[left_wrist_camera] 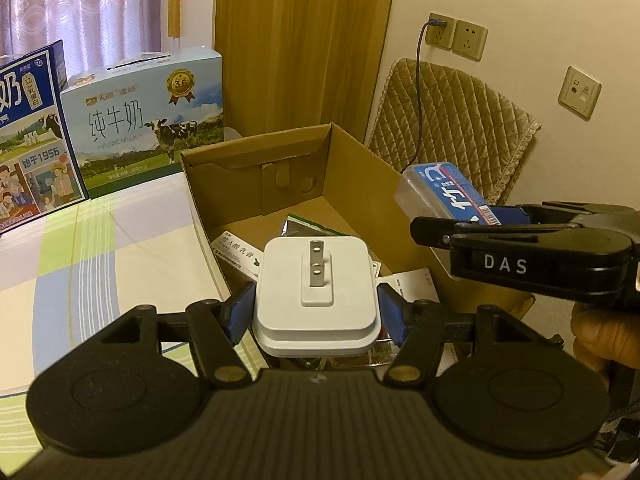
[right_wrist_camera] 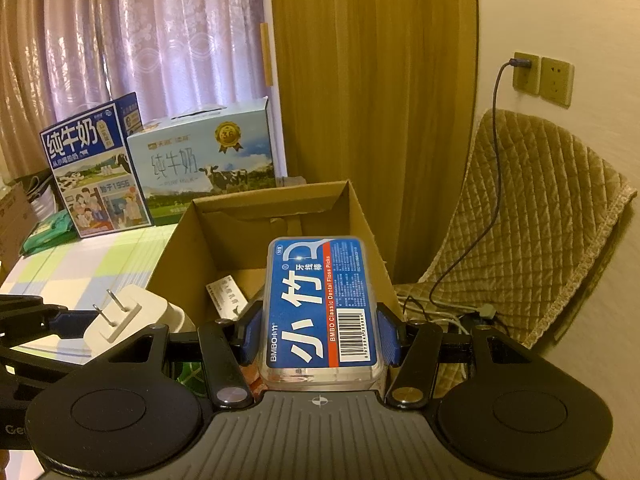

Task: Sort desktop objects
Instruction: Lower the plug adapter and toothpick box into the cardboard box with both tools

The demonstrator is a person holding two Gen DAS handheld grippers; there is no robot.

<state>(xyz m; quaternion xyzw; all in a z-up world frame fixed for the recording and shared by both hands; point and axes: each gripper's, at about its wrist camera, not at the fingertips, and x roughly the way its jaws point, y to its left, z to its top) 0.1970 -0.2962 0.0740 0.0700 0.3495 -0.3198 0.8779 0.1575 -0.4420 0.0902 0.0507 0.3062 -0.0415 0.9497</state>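
left gripper (left_wrist_camera: 316, 312) clamping charger (left_wrist_camera: 316, 292), right gripper (right_wrist_camera: 320, 336) (seemingly) gripping floss box (right_wrist_camera: 320, 304)

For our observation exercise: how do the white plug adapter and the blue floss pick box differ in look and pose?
The plug adapter is plain white, squarish, with metal prongs; the floss pick box is a long clear case with a blue printed label and barcode. The adapter sits in the left tool, the box in the right tool. Both are clamped by blue pads above the open cardboard box.
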